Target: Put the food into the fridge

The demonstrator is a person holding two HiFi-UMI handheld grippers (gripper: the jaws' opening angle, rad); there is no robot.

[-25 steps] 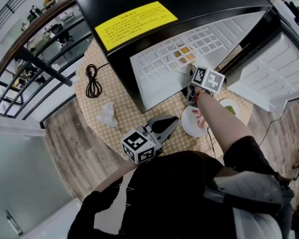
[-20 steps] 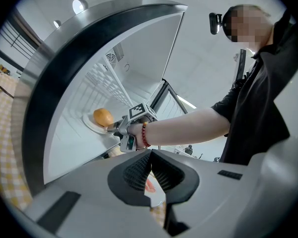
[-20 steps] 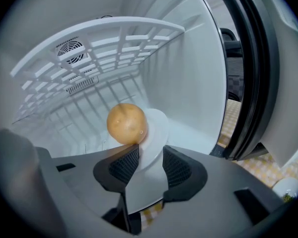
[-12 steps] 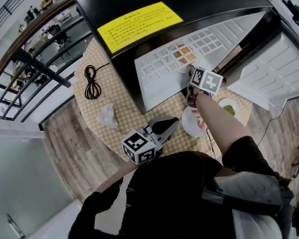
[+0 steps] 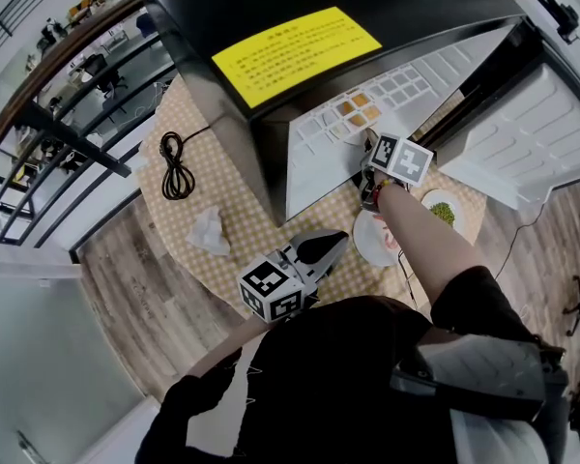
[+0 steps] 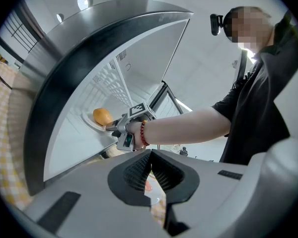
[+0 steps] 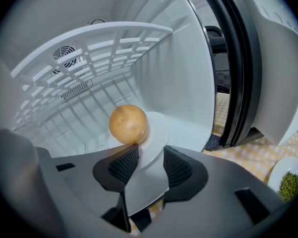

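left gripper (image 6: 150,158) sits low near the body, jaws pinched together on nothing. further out the right gripper (image 7: 149,158) is reaching into the fridge (image 7: 188,68), jaws just been opening and now apart, rim of the white plate (image 7: 156,133) between them. potato (image 7: 128,124) sits on that plate, inside the fridge under the white rack (image 7: 104,43)

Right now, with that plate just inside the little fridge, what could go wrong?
The right gripper has just been opening its jaws, with the plate's rim between them. If a jaw snags that rim on the way out, the plate could be dragged back and the round yellow food might roll off. The plate also seems to sit near the fridge's front edge, so it might tip out or block the door.
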